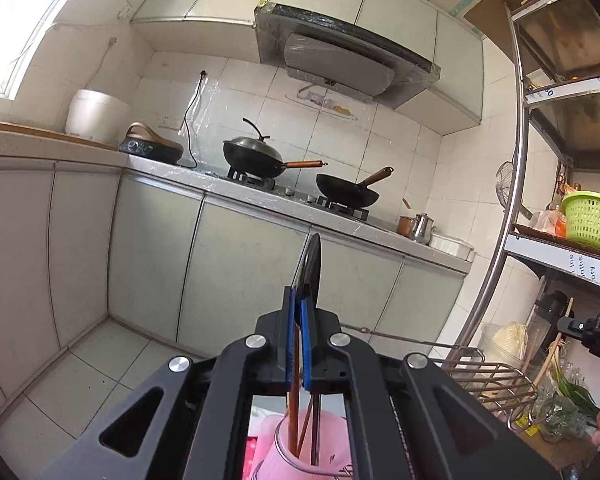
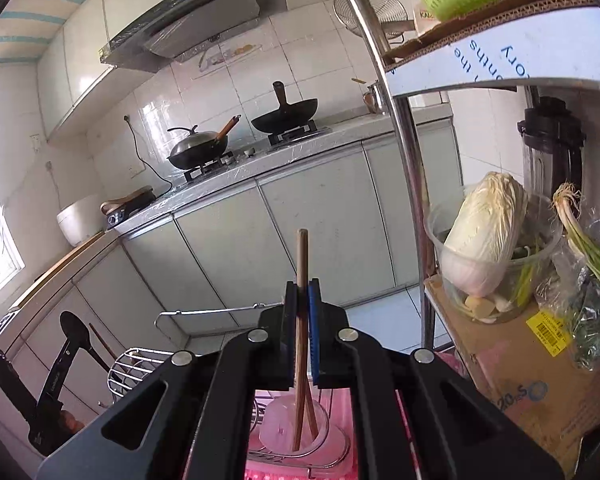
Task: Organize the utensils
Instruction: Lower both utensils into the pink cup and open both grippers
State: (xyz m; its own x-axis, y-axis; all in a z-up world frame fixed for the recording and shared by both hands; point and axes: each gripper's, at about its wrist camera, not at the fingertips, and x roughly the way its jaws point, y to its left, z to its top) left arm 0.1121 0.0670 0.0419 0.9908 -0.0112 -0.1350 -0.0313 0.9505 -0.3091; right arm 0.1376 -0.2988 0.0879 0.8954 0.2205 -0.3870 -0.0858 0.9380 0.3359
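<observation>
Left wrist view: left gripper [image 1: 299, 312] is clamping its blue-padded fingers on a black spatula [image 1: 311, 268], thin flat blade sticking up edge-on past the tips, wooden handle running down into a pale pink holder [image 1: 296, 452] directly below. More sticks are standing in that holder. Spatula is looking light, stiff, smooth; hold is sitting near the blade neck, so it may pivot if the squeeze slackens. Wire rack [image 1: 496, 380] is sitting just right of it.

Right wrist view: right gripper [image 2: 302, 300] is pinching a wooden chopstick [image 2: 302, 264], jaws closed on it mid-shaft, round top poking above, lower end reaching into a translucent cup [image 2: 276, 420] on a pink tray [image 2: 260, 468]. Chopstick is slim, rigid, very light, slick lacquer probably; gripping mid-length is keeping it upright. A second stick is leaning in the cup.
</observation>
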